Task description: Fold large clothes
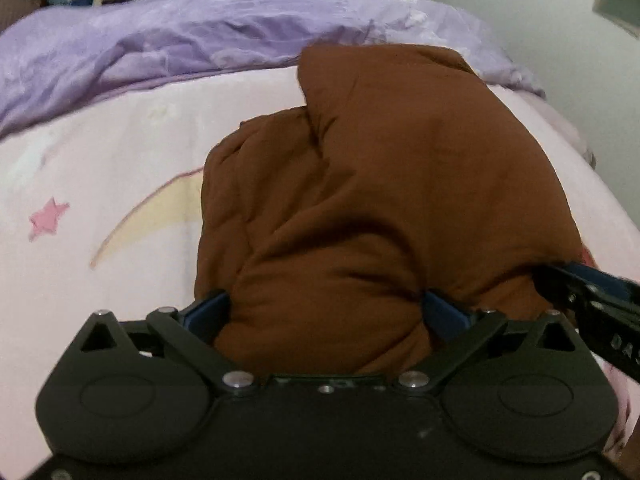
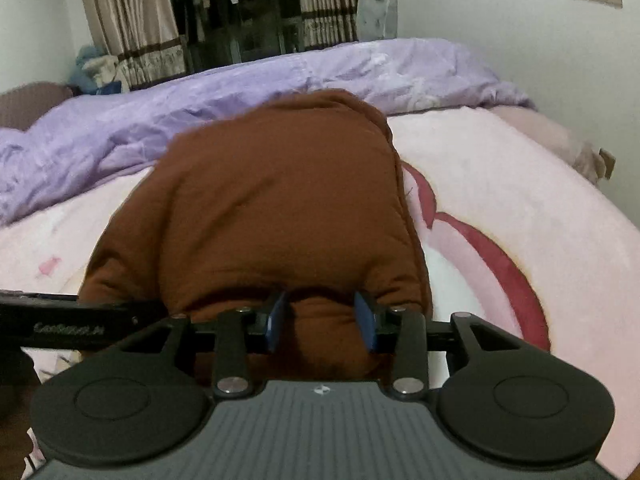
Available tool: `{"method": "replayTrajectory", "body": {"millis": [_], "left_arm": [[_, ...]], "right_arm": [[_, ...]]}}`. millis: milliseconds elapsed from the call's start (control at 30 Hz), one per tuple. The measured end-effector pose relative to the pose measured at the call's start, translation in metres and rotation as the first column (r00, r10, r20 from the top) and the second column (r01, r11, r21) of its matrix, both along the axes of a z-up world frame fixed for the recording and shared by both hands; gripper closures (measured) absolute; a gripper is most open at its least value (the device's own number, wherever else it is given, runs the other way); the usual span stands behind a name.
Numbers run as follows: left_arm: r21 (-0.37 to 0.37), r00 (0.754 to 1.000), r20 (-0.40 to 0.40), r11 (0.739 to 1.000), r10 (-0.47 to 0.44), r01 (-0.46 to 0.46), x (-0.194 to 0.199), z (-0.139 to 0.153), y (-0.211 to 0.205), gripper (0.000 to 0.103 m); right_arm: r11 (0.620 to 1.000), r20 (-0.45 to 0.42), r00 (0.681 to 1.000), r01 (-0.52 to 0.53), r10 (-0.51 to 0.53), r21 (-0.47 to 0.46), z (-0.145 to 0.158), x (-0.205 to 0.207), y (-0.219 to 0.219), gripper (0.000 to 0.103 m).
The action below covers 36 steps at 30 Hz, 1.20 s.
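Note:
A thick brown garment (image 1: 384, 200) lies bunched on the pink bed cover (image 1: 100, 168). My left gripper (image 1: 326, 316) has its blue pads wide apart with a fat fold of the brown cloth between them, pressing on both pads. In the right wrist view the same brown garment (image 2: 272, 200) stretches away from my right gripper (image 2: 322, 320), whose blue pads pinch a narrower fold of its near edge. The right gripper also shows at the right edge of the left wrist view (image 1: 592, 296), beside the garment.
A rumpled purple duvet (image 1: 168, 40) lies across the far side of the bed, also in the right wrist view (image 2: 280, 76). Curtains (image 2: 136, 20) and a dark window stand beyond it. White walls (image 2: 500, 20) close the right side. The left gripper's body (image 2: 60, 324) crosses low left.

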<state>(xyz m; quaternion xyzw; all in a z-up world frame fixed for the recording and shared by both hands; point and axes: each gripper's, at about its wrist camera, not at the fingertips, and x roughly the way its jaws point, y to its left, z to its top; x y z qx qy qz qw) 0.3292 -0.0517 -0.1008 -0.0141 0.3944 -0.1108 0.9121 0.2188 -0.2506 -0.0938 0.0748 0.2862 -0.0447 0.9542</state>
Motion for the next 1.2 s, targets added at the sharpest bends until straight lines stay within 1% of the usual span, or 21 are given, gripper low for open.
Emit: {"method": "replayTrajectory", "body": {"millis": [67, 100, 133, 167, 233, 300, 367, 433, 533, 600, 700, 800, 900, 967, 1033, 1133, 1200], "left_arm": [[-0.012, 1.000, 0.019, 1.000, 0.006, -0.006, -0.006, 0.011, 0.004, 0.000], [-0.002, 1.000, 0.029, 1.000, 0.005, -0.005, -0.015, 0.017, 0.004, 0.000], [0.015, 0.999, 0.035, 1.000, 0.005, -0.005, -0.021, 0.022, 0.004, 0.000], [0.034, 0.999, 0.040, 0.999, 0.007, -0.008, -0.028, 0.027, 0.004, 0.000], [0.059, 0.999, 0.044, 0.998, 0.014, -0.017, -0.042, 0.034, 0.003, 0.000], [0.034, 0.999, 0.032, 0.999, -0.004, 0.003, -0.053, 0.042, 0.006, 0.000], [0.014, 0.999, 0.042, 1.000, -0.008, 0.007, -0.065, 0.047, 0.007, 0.000], [0.030, 0.998, 0.065, 1.000, -0.002, 0.000, -0.083, 0.049, 0.008, 0.000], [0.059, 0.995, 0.099, 0.998, -0.006, 0.000, -0.103, 0.050, 0.003, 0.000], [0.061, 0.994, 0.113, 0.998, -0.002, -0.004, -0.112, 0.050, 0.001, 0.000], [0.068, 0.994, 0.111, 0.998, -0.017, 0.009, -0.132, 0.049, -0.001, 0.000], [0.077, 0.991, 0.136, 0.997, -0.001, -0.009, -0.156, 0.045, 0.000, 0.000], [0.068, 0.988, 0.151, 0.998, -0.015, 0.005, -0.171, 0.039, -0.003, 0.000], [0.095, 0.985, 0.173, 0.995, -0.023, 0.006, -0.182, 0.038, -0.008, 0.000], [0.105, 0.982, 0.190, 0.994, -0.017, -0.003, -0.189, 0.038, -0.010, 0.000], [0.084, 0.983, 0.185, 0.996, -0.010, -0.006, -0.197, 0.036, -0.008, 0.000], [0.088, 0.983, 0.183, 0.996, -0.010, -0.007, -0.202, 0.036, -0.007, 0.000]], "right_arm": [[1.000, 0.006, 1.000, 0.013, -0.013, -0.005, 0.010, -0.007, 0.004, 0.057], [1.000, 0.014, 1.000, 0.017, -0.017, -0.010, 0.017, -0.011, 0.005, 0.054], [1.000, 0.017, 1.000, 0.024, -0.024, -0.012, 0.022, -0.016, 0.006, 0.046], [0.999, 0.015, 0.999, 0.033, -0.033, -0.019, 0.024, -0.020, 0.006, 0.041], [0.997, 0.015, 0.998, 0.055, -0.055, -0.048, 0.031, -0.029, 0.010, 0.025], [0.996, 0.021, 0.997, 0.069, -0.067, -0.062, 0.036, -0.039, 0.011, 0.019], [0.995, 0.013, 0.997, 0.072, -0.072, -0.065, 0.040, -0.046, 0.012, 0.016], [0.994, -0.004, 0.997, 0.071, -0.072, -0.083, 0.042, -0.055, 0.014, 0.013], [0.990, -0.020, 0.996, 0.082, -0.085, -0.116, 0.042, -0.073, 0.018, 0.012], [0.990, -0.026, 0.996, 0.084, -0.088, -0.112, 0.041, -0.085, 0.018, 0.012], [0.992, -0.040, 0.995, 0.091, -0.095, -0.092, 0.039, -0.099, 0.016, 0.012], [0.993, -0.032, 0.995, 0.095, -0.097, -0.068, 0.035, -0.114, 0.015, 0.012], [0.994, -0.009, 0.996, 0.089, -0.090, -0.056, 0.031, -0.129, 0.016, 0.012], [0.994, 0.010, 0.996, 0.087, -0.087, -0.061, 0.031, -0.134, 0.017, 0.012], [0.993, 0.015, 0.996, 0.090, -0.089, -0.072, 0.029, -0.136, 0.019, 0.011], [0.993, 0.016, 0.994, 0.108, -0.107, -0.050, 0.025, -0.144, 0.017, 0.011], [0.995, 0.015, 0.996, 0.093, -0.092, -0.032, 0.023, -0.148, 0.017, 0.011]]}}
